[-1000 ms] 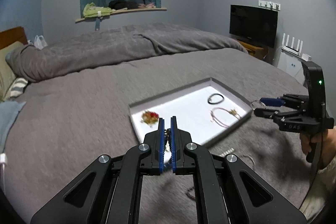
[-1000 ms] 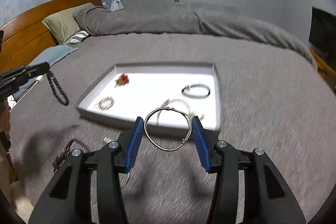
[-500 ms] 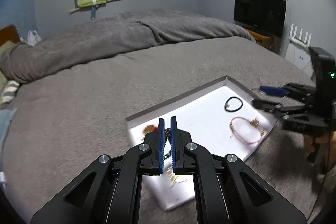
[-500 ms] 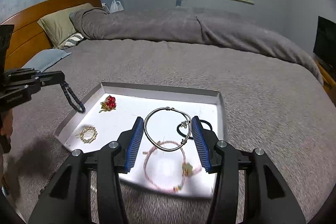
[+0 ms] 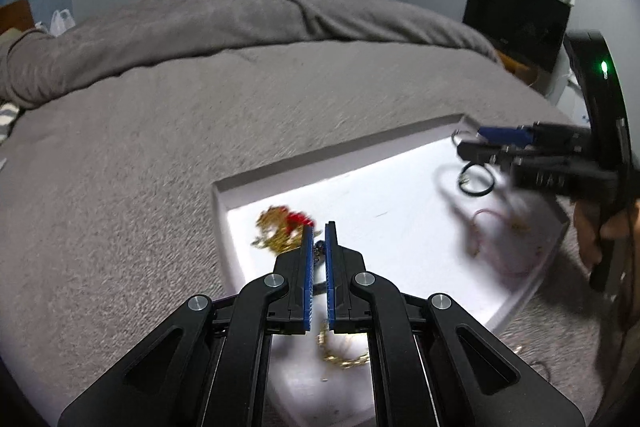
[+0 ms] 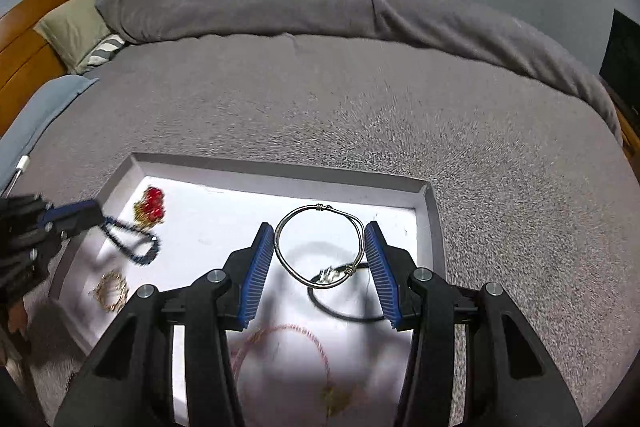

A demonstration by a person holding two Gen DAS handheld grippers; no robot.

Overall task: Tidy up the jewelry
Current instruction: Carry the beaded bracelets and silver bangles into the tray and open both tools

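A white tray lies on the grey bed. My right gripper is shut on a silver wire bangle and holds it above the tray's right part. My left gripper is shut on a dark blue bead bracelet, which hangs over the tray's left part; in the left wrist view the beads barely show between the pads. In the tray lie a red and gold brooch, a gold bracelet, a black hair tie and a pink cord bracelet.
The grey bedspread surrounds the tray. Pillows and a wooden headboard are at the far left. A black TV stands at the right. A small gold piece lies on the bed near the tray's near corner.
Both grippers have moved forward and lower over the tray. The bead bracelet now hangs over the tray's left part and the bangle is over its right part.
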